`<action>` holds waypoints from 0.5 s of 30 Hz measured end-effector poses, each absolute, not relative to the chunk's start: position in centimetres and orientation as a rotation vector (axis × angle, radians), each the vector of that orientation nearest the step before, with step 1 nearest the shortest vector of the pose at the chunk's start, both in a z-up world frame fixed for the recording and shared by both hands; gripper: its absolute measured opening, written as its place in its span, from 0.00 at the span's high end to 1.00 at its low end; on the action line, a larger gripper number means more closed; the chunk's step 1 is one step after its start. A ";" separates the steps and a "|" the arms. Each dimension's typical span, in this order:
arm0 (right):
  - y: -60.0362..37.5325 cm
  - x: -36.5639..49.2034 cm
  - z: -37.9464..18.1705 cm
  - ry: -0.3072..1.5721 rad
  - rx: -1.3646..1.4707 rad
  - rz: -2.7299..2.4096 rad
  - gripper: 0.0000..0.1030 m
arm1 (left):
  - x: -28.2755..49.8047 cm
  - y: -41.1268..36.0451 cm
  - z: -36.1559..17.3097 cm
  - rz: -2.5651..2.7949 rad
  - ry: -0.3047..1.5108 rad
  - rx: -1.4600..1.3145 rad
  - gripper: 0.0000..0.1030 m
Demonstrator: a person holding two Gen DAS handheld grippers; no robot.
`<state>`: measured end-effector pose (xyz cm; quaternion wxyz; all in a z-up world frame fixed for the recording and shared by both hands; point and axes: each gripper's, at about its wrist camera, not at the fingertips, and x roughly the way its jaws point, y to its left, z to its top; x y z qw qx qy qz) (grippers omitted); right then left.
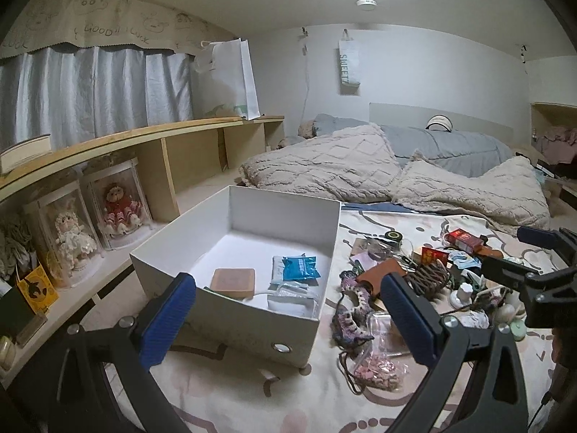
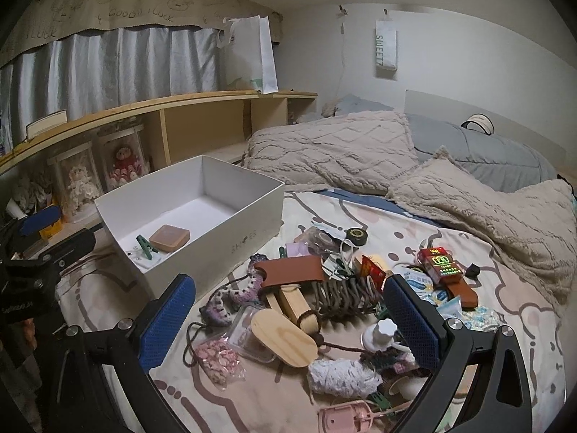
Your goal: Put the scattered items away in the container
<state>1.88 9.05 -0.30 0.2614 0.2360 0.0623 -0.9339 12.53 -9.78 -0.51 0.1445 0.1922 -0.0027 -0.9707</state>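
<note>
Both my tongs gape wide, holding nothing.
Left tongs [image 1: 288,310] hover over the box [image 1: 230,319]; right tongs [image 2: 288,314] over the clutter beside it.

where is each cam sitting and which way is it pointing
Left wrist: on the left tongs, low over the bed, facing the white box and shelf; the right tongs show at the right edge.
Right wrist: on the right tongs, above the pile, facing the wooden brush and red packet; the left tongs show at the left edge.
Both share the box, pile, pillows and curtain.
</note>
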 end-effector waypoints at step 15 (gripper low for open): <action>9.8 2.8 -1.1 0.184 0.651 -2.532 0.00 | 13.1 -8.6 -1.6 -2.794 -0.037 0.600 0.00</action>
